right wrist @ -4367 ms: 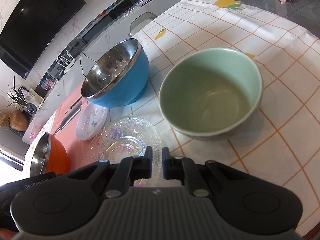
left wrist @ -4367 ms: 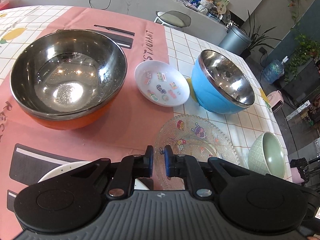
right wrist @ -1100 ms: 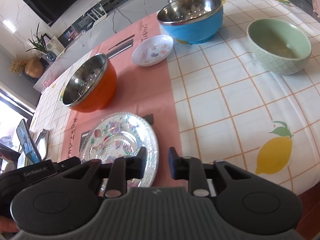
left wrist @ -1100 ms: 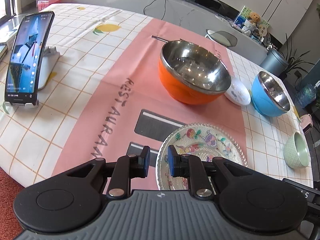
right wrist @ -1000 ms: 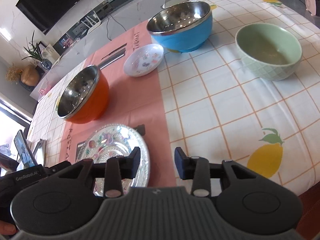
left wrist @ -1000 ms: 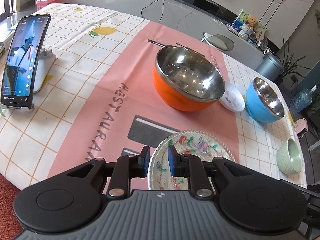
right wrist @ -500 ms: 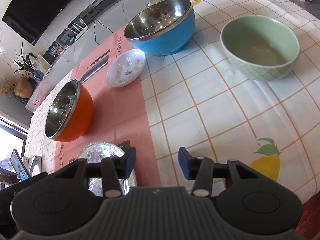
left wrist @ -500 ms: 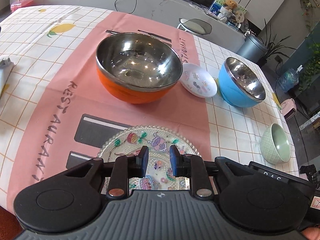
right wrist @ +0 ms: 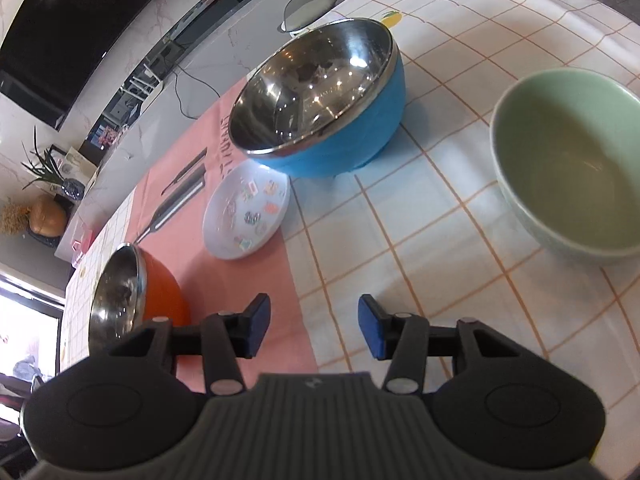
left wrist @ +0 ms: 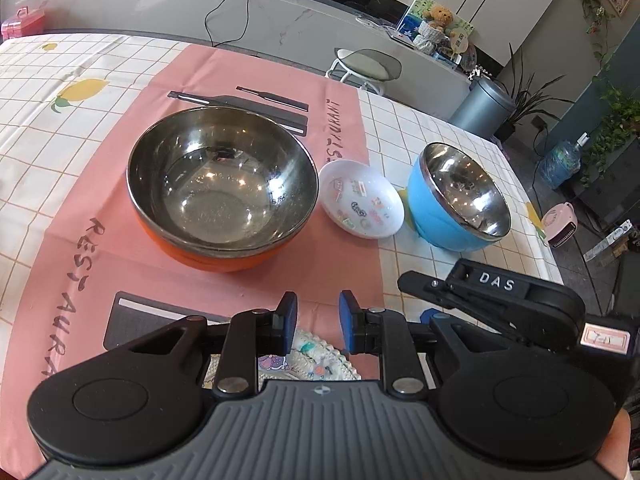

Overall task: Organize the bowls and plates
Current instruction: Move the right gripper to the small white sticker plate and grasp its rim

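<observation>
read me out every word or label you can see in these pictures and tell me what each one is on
"RESTAURA", cut off at the edge: near side of the pink mat.
"RESTAURANT", upside down: the mat's far side.
"DAS": right gripper.
Pink tag on that gripper: handwriting unreadable.
Small white dish: stickers too small to read.

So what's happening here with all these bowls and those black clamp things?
A person is tidying dishes with a hand-held gripper in each hand. The left gripper hangs over a patterned glass plate at the near edge of the pink mat, jaws apart and nothing gripped. The right gripper has just been opening and is empty too. The orange bowl, small white dish, blue bowl and green bowl sit separately, unstacked.
</observation>
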`<state>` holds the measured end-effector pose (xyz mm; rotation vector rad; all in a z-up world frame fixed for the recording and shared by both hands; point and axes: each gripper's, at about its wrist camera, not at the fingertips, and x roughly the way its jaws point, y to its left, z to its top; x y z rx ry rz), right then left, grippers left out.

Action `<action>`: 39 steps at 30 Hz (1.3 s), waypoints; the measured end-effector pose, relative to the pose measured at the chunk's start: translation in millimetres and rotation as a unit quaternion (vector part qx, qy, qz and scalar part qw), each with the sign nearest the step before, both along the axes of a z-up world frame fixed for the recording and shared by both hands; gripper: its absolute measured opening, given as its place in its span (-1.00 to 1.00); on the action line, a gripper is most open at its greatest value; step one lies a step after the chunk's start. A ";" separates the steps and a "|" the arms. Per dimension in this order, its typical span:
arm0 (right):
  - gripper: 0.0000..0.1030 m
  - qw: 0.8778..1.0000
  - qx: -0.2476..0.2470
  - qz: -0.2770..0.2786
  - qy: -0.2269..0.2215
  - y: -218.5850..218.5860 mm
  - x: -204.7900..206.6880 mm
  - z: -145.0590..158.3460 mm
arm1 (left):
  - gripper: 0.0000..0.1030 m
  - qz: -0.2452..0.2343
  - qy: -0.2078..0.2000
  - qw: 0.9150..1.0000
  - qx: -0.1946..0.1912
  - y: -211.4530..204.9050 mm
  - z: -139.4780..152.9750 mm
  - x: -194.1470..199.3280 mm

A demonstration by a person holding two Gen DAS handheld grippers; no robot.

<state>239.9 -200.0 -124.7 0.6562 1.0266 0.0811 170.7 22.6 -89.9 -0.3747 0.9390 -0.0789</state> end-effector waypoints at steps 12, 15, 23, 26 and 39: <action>0.06 1.000 0.015 -0.013 0.000 9.8 52.3 -0.3 | -0.51 0.002 0.003 1.000 -0.017 3.0 -3.6 18.7; -0.07 1.000 0.003 -0.016 -0.003 14.7 64.4 -0.3 | -0.51 0.004 0.004 1.000 -0.018 4.1 -4.9 21.5; -0.99 1.000 -0.011 -0.008 -0.006 22.9 75.1 -8.6 | -0.51 0.006 0.011 1.000 -0.021 6.0 -7.3 24.6; -1.00 1.000 -0.012 -0.004 -0.011 19.7 68.9 -4.8 | -0.51 0.008 0.011 1.000 -0.024 6.7 -8.1 24.8; -1.00 1.000 -0.010 0.025 0.004 -21.0 -4.0 0.9 | -0.51 -0.001 0.029 0.999 -0.036 -9.2 -23.9 38.1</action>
